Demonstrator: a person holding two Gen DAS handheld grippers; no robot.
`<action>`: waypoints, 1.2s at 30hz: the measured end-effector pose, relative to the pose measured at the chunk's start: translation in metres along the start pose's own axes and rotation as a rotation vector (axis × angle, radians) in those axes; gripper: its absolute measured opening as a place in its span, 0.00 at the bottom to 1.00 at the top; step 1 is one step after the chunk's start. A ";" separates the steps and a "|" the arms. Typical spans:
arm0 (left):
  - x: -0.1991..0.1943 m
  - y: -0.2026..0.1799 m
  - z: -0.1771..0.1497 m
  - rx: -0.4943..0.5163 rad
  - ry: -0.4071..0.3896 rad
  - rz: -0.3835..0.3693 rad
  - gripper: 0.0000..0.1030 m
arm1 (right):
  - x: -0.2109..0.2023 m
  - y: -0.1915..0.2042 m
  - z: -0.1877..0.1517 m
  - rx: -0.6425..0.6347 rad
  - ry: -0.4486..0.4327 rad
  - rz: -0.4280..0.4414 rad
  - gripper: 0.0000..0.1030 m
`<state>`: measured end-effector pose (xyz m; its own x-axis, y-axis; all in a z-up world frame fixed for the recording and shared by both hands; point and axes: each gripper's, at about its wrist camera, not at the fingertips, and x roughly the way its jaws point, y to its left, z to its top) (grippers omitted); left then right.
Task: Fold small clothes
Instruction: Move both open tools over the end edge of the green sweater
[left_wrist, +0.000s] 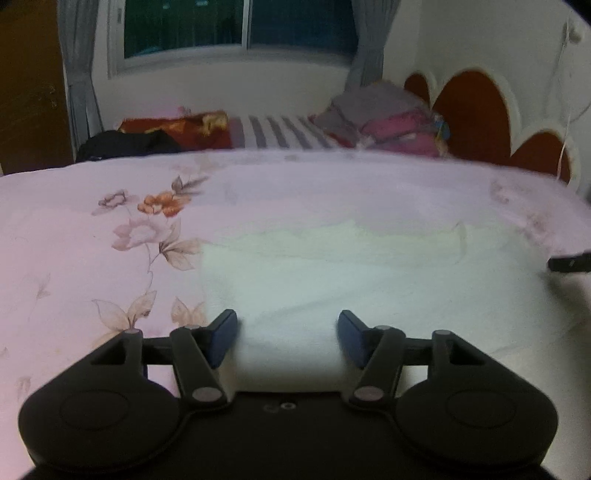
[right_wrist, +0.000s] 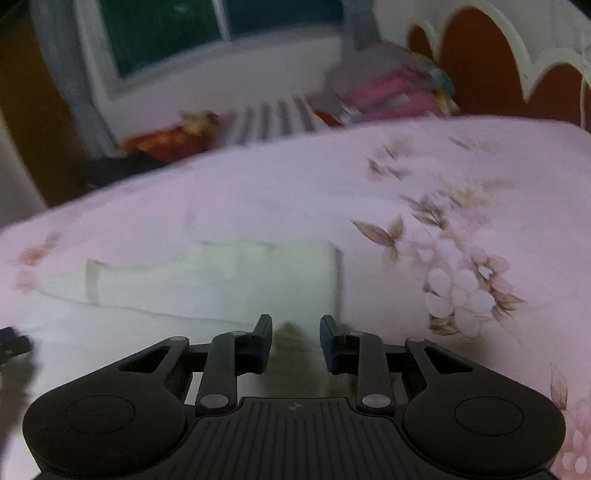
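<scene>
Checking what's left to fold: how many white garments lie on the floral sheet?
1: the white garment lies spread on the floral sheet, directly ahead of both grippers. Motion blur could hide another pale piece.

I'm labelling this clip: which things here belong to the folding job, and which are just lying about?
Job: white garment, left gripper, right gripper.

Lying about: floral bedsheet, pink clothes pile, black cloth, striped fabric.

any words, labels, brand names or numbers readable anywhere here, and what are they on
No readable text in either view.
left gripper: a small embossed mark on its body, too faint to read.
right gripper: a tiny round emblem on its ribbed body, no letters legible.
white garment and floral bedsheet: no print or label visible.
</scene>
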<state>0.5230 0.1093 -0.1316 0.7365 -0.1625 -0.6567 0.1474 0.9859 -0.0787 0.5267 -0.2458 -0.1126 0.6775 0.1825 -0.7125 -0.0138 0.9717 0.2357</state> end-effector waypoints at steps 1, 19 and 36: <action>-0.007 -0.003 -0.004 -0.009 -0.010 -0.017 0.58 | -0.008 0.006 -0.005 -0.019 -0.010 0.017 0.29; -0.032 0.027 -0.035 -0.040 0.074 -0.013 0.69 | -0.027 0.028 -0.035 0.012 0.030 -0.066 0.07; -0.124 0.036 -0.101 -0.076 0.087 0.020 0.82 | -0.146 0.026 -0.098 0.121 -0.034 -0.005 0.65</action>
<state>0.3709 0.1692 -0.1288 0.6781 -0.1420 -0.7211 0.0801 0.9896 -0.1196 0.3557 -0.2325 -0.0671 0.7021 0.1705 -0.6914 0.0773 0.9469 0.3121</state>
